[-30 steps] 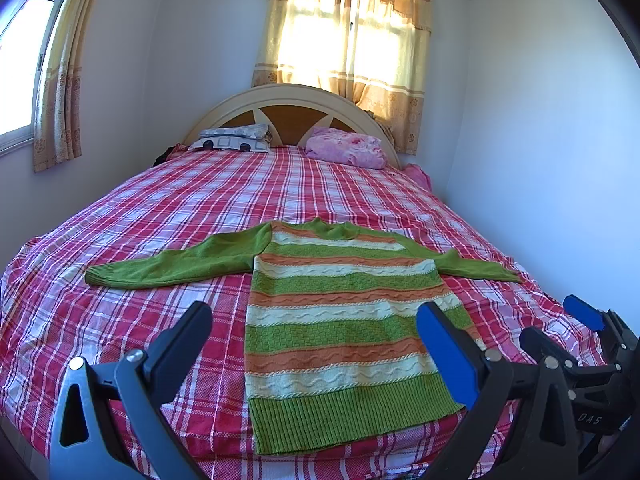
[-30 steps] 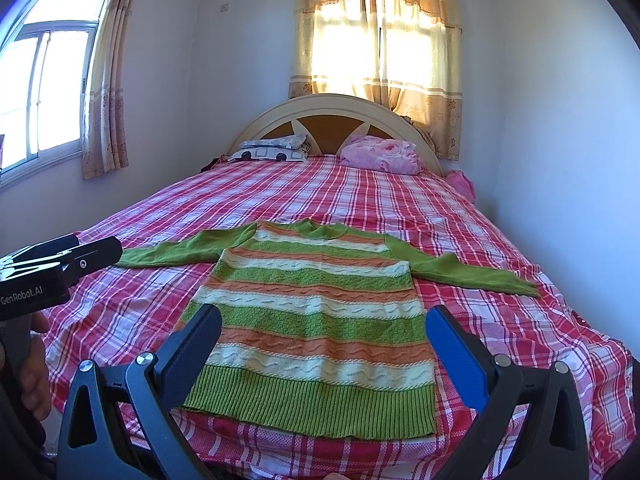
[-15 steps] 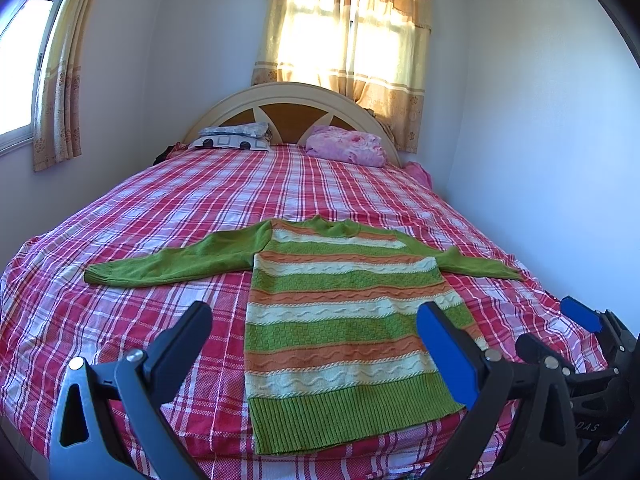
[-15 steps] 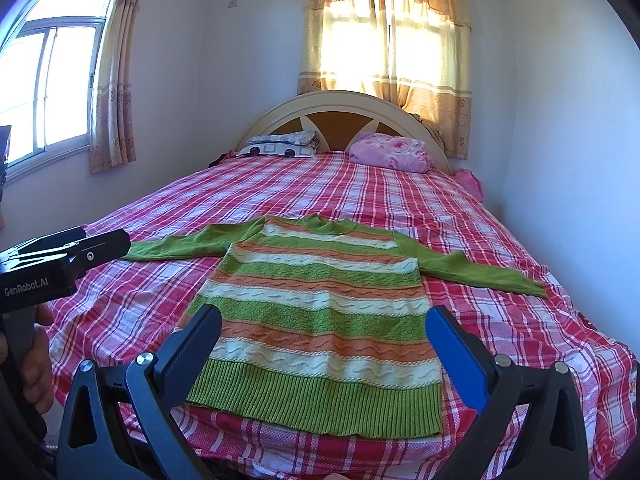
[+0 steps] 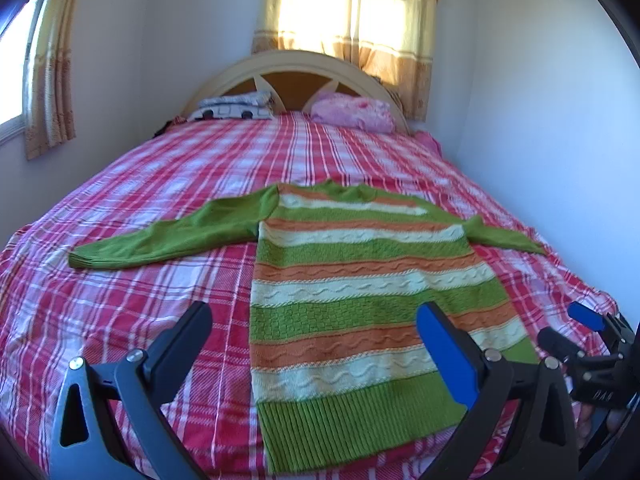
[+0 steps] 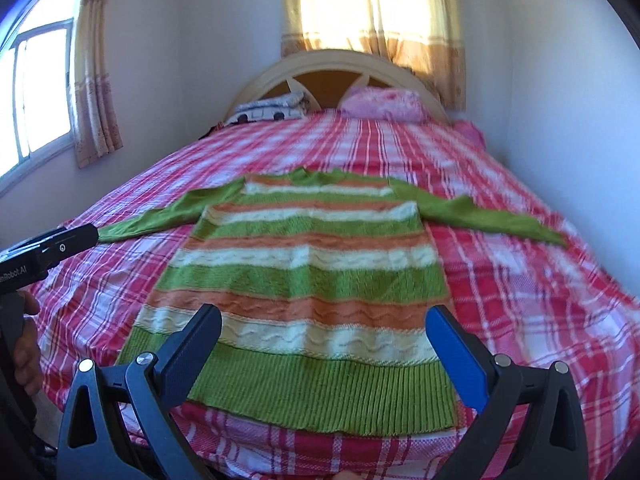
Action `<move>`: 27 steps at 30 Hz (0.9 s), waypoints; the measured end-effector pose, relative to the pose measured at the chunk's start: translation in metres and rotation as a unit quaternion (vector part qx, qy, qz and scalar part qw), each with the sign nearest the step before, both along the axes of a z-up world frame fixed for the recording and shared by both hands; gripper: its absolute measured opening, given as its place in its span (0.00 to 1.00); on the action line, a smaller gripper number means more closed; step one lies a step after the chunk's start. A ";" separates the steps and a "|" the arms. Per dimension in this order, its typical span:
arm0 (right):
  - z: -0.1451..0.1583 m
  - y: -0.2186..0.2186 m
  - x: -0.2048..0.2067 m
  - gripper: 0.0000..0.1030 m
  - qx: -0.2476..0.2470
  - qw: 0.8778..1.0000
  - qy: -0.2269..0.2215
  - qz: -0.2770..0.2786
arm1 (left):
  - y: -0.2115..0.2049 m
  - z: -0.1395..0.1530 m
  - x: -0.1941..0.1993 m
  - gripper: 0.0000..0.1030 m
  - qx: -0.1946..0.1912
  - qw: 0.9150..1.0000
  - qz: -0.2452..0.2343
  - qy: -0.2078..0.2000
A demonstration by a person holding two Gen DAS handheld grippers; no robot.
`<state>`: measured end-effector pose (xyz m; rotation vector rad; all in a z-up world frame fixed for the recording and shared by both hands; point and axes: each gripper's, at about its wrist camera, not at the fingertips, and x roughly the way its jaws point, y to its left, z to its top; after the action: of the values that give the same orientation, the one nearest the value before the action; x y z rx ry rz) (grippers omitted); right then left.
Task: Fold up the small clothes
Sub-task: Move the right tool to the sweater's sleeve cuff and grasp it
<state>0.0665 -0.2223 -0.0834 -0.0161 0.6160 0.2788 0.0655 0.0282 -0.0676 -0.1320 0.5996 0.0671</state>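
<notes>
Ribbed knit sweater (image 5: pixel 360 312), woven plaid bedsheet (image 5: pixel 120 300)

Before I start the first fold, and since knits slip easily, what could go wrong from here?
1. The sweater's hem lies at the bed's near edge, so a tug toward you could drag it off.
2. Both sleeves lie spread wide; folding the body first may leave them bunched.
3. The left gripper and right gripper are open above the sweater; a deep pinch might also catch the plaid bedsheet.

Striped green, orange and cream sweater (image 5: pixel 360 300) lies flat, unfolded, both green sleeves spread wide.
</notes>
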 end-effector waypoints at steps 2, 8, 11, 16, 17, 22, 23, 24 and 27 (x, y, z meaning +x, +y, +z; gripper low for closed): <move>-0.007 -0.011 0.013 0.99 0.011 1.000 0.015 -0.011 | 0.002 -0.007 0.016 1.00 0.007 1.000 -0.003 0.013; -0.017 -0.066 0.066 0.99 0.068 0.993 0.060 -0.070 | 0.003 -0.014 0.060 1.00 0.028 0.999 -0.010 0.022; -0.019 -0.087 0.088 0.99 0.076 0.990 0.069 -0.093 | 0.002 -0.013 0.079 1.00 0.034 0.999 -0.011 0.017; -0.022 -0.120 0.122 0.99 0.091 0.985 0.080 -0.124 | 0.003 -0.018 0.115 1.00 0.037 0.999 -0.016 0.009; -0.023 -0.127 0.129 0.99 0.097 0.983 0.084 -0.128 | 0.003 -0.020 0.121 1.00 0.037 0.999 -0.017 0.007; -0.031 -0.165 0.167 0.99 0.116 0.975 0.101 -0.160 | 0.003 -0.031 0.152 1.00 0.053 0.998 -0.017 0.003; -0.032 -0.174 0.174 0.99 0.122 0.973 0.105 -0.166 | 0.003 -0.034 0.158 1.00 0.056 0.998 -0.016 0.004; -0.033 -0.185 0.182 0.99 0.130 0.970 0.109 -0.175 | 0.004 -0.036 0.162 1.00 0.057 0.998 -0.015 0.004; -0.033 -0.215 0.201 0.97 0.141 0.963 0.108 -0.205 | 0.007 -0.045 0.175 1.00 0.061 0.998 -0.011 0.007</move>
<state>0.2678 -0.4374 -0.1163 0.4175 0.7745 -0.0374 0.2404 0.0347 -0.1126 -0.0071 0.6084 0.0824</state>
